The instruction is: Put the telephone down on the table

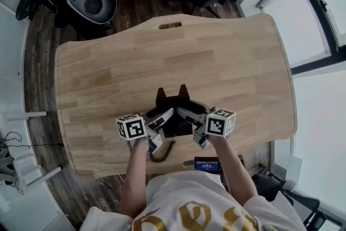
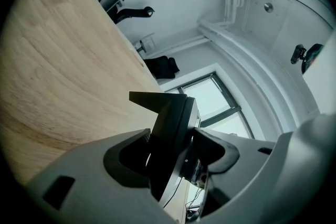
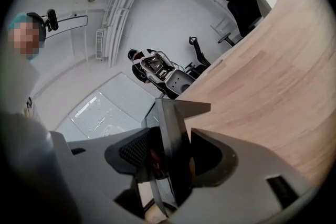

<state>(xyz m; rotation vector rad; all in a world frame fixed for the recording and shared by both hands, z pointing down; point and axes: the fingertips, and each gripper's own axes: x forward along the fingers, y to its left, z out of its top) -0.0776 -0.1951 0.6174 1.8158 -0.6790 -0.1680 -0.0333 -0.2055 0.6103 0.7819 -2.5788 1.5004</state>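
Over the wooden table (image 1: 227, 62) on dark floorboards (image 1: 40, 62), left gripper (image 2: 178, 141) and right gripper (image 3: 176, 139) clamp the telephone (image 1: 174, 99).

The left gripper (image 1: 161, 119) and right gripper (image 1: 190, 116) hide 2 sides of the telephone (image 1: 174, 101); its cord (image 1: 160, 156) is lost beneath the left one.

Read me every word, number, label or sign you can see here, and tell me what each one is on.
Nothing here can be read as text.
The marker cubes: black-and-white square patterns only, no letters.
The shirt: gold print, cut off, unreadable.
The small blue screen: too small to read.
The telephone: no label visible.
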